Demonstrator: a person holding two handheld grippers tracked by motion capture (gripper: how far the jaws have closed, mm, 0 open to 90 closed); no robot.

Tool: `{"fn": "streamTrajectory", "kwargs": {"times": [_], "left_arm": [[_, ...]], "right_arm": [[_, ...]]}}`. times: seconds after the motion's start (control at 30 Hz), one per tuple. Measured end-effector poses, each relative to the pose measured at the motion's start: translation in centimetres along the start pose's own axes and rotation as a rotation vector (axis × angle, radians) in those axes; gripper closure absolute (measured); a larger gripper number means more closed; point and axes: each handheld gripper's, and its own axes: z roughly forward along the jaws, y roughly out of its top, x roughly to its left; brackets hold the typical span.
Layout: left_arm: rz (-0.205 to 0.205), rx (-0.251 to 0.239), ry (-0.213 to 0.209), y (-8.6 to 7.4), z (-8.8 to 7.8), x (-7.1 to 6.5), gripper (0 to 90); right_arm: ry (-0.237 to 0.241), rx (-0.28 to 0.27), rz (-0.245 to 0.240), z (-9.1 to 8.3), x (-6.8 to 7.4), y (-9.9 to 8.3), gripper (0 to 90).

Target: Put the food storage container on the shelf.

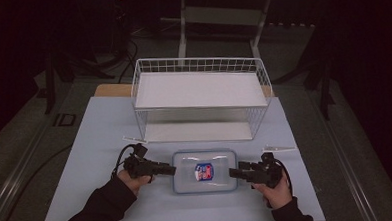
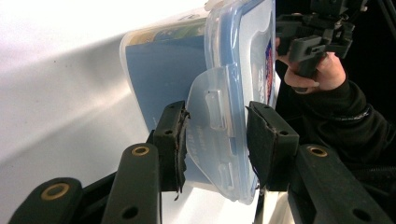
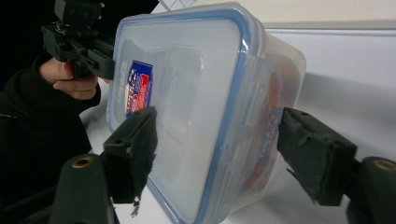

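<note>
On the pale tabletop, near of the white wire rack, our lidded plastic food container lies between both grippers. The left gripper straddles the left end's latch flap; we cannot tell whether it is clamped, while the right gripper gapes around the right end, so we should close squarely on the latch. Contents stay blurred behind the walls.

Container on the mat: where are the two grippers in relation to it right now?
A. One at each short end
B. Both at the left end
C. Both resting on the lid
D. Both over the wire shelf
A: in the high view the left gripper is at the container's left end and the right gripper at its right end.
</note>
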Motion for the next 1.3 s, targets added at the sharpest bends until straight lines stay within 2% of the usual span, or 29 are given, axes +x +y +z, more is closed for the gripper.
{"fn": "streamTrajectory", "kwargs": {"times": [0.13,0.2,0.33,0.5,0.73,0.87,1.3], "left_arm": [[0.015,-0.003,0.002,-0.2,0.0,-0.2,59.3],[0.025,-0.001,0.005,-0.2,-0.1,-0.3,59.3],[0.029,-0.003,0.006,-0.2,-0.1,-0.4,59.3],[0.050,-0.002,0.016,-0.4,-0.1,-0.7,59.5],[0.061,-0.018,0.034,-0.8,-0.3,-1.3,59.4],[0.071,-0.026,0.048,-0.5,-0.8,-1.6,59.4],[0.142,-0.086,0.089,1.6,-2.1,-2.1,59.3]], "right_arm": [[0.015,0.023,0.025,0.1,-0.3,0.0,34.0],[0.029,0.037,0.030,0.2,-0.3,-0.1,39.5],[0.017,0.049,0.021,0.0,-0.4,-0.1,50.2],[0.046,0.063,0.053,-0.3,-0.7,-0.1,52.9],[0.022,0.068,0.019,-0.5,0.1,-0.1,53.4],[0.031,0.067,0.010,-0.3,0.2,0.2,53.6],[0.031,0.015,-0.067,-0.2,0.5,3.3,53.5]]}}
